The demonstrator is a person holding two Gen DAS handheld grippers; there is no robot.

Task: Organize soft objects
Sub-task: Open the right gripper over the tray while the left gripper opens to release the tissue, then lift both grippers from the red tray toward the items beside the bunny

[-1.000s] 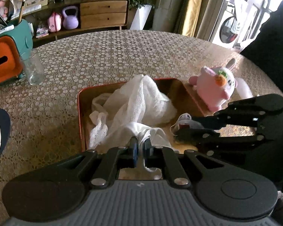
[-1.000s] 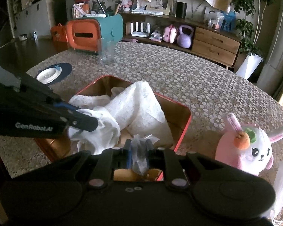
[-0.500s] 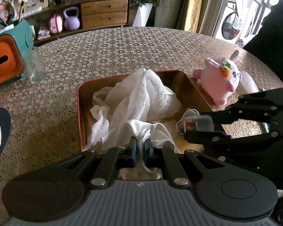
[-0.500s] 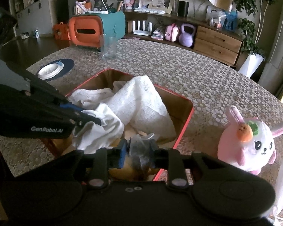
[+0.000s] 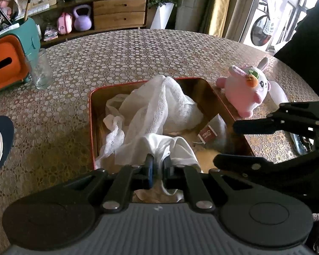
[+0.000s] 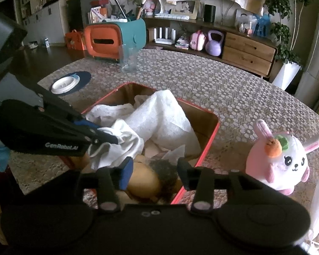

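On the round table with its flower-patterned cloth (image 5: 138, 48) sits a red-rimmed rectangular tin (image 5: 91, 114) holding a heap of white gauzy cloth (image 5: 157, 106) and a smoother white cloth (image 5: 170, 146); left gripper (image 5: 158, 165) is clamped tight on the smooth white cloth at the tin's near edge; right gripper (image 6: 154, 170) is over the tin's near corner, jaws opening, pads not pressing anything; a mesh tea bag with a red tag (image 5: 212, 133) lies loose in the tin just below them; a pink plush bunny with an orange carrot (image 6: 285, 159) sits on the table beside the tin, outside it.
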